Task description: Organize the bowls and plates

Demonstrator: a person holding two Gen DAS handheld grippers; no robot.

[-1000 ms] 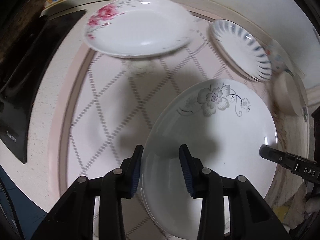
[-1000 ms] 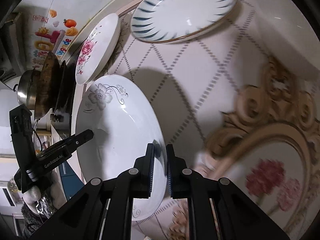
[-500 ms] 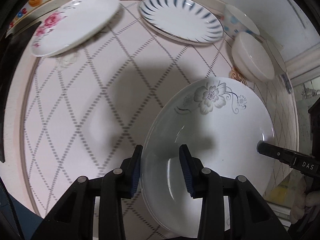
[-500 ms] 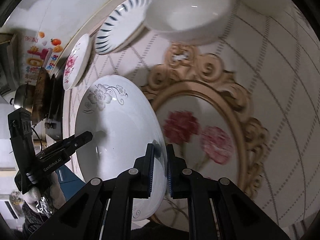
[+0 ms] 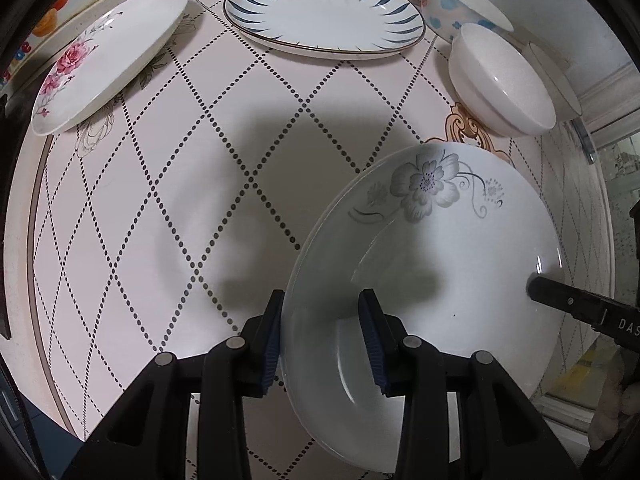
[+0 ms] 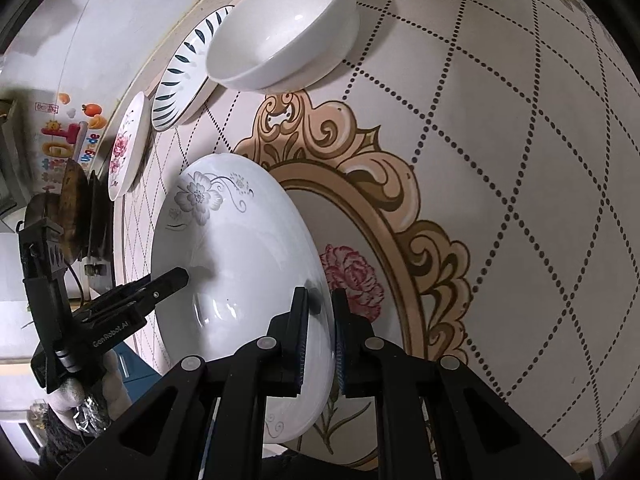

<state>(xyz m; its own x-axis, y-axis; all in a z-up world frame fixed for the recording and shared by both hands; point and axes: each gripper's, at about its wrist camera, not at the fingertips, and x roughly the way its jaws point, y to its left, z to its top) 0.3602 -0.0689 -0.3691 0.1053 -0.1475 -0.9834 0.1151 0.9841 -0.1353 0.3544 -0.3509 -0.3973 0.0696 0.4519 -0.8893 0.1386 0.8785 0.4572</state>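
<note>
Grey-flowered plate [image 5: 460, 248] is held above the worktop [image 5: 168, 184], tilted, between the two tools. Its near rim in the left wrist view is straddled by the left hand-held gripper [image 5: 322, 336], whose blue-padded fingers [image 5: 370, 332] stand apart, one outside the rim and one over the inner face; whether they press on the plate cannot be told. The opposite rim is clamped by the right hand-held gripper [image 6: 320, 328], its fingers drawn close together on the thin edge. In the right wrist view the plate is seen over a printed gold-framed rose motif [image 6: 360, 276] on the pink, diamond-patterned cover.

Just beyond the plate a plain white bowl [image 5: 504, 80] is set on the worktop, with a blue-spotted bowl [image 5: 452, 4] behind it and a third bowl partly hidden beside it. A blue-striped plate [image 5: 324, 16] is placed at the far edge, well apart from the held plate, and a pink-flowered plate [image 5: 104, 60] lies to its left, near the wall.
</note>
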